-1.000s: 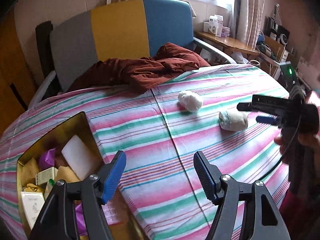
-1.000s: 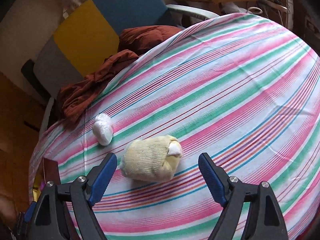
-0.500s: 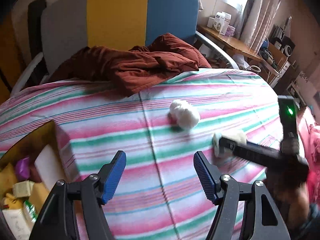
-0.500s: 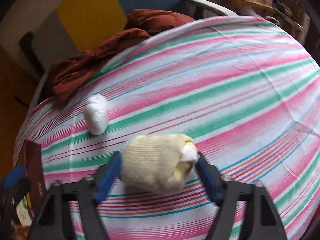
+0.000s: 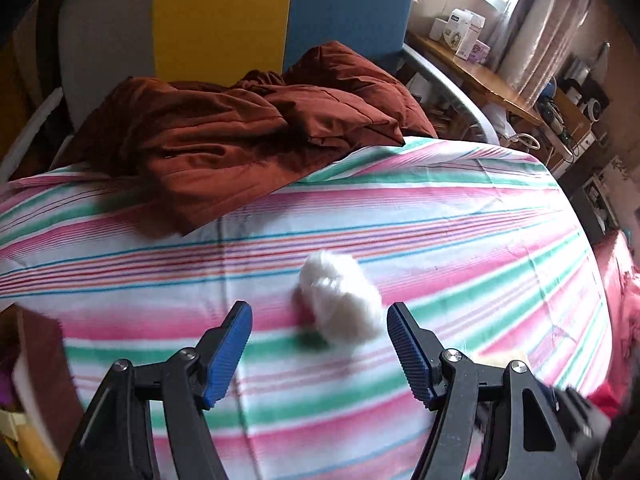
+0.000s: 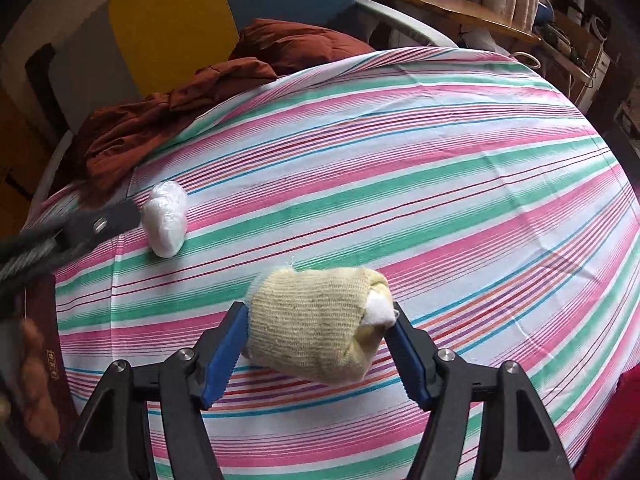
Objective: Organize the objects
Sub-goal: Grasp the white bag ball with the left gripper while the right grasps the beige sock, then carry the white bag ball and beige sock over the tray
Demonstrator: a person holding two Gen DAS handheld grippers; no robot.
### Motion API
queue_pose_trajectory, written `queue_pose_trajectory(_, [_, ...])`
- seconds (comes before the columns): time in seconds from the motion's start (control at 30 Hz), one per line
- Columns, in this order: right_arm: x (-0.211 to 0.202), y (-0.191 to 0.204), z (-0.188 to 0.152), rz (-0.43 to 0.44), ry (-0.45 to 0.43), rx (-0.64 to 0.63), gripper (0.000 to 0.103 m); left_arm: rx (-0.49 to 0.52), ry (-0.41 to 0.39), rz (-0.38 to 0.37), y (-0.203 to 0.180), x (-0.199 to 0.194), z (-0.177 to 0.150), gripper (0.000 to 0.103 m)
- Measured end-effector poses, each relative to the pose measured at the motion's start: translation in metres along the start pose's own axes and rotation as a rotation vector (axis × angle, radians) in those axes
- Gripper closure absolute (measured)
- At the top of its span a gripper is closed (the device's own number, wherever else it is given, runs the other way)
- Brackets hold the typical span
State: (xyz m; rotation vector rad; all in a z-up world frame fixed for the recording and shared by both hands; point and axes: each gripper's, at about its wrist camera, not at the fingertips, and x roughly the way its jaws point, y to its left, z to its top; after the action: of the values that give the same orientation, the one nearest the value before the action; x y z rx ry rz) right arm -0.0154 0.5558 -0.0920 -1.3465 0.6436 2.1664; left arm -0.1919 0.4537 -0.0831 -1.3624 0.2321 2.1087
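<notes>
- Right now the pick-up step is in hand: the right gripper [image 6: 318, 344] has just been closing its jaws, and the pads press both ends of the yellow knitted bundle [image 6: 316, 320], which seems to rest on the striped sheet [image 6: 440, 184].
- Meanwhile the left gripper [image 5: 319, 344] stands with jaws apart, and the white fluffy ball [image 5: 340, 300] lies on the sheet just ahead of them, nearer the right-hand pad, untouched.
- Next, I judge, the right must lift its bundle clear, while the left needs to shift sideways to centre the ball before closing.
- Hidden or unclear: the lower left of the left wrist view is blurred, so any container there cannot be made out; the ball's edges are smeared; whether the bundle is clear of the sheet is uncertain.
</notes>
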Motion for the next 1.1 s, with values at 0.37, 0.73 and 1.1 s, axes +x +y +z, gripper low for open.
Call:
queue_pose_trajectory(0.37, [0.004,0.002,0.0,0.011,-0.002,-0.008,0.034,0.037,0.076,0.005,-0.01,0.037,0.0,0.068])
queue_pose_trajectory(0.73, [0.001,0.032,-0.009,0.09,-0.017,-0.14,0.034,0.096,-0.144,0.089,0.015,-0.084,-0.065,0.068])
queue_pose_trajectory(1.1, [-0.014,0.068,-0.025,0.165,-0.079,-0.292,0.034,0.104,-0.338,0.168,0.055,-0.198,-0.135,0.067])
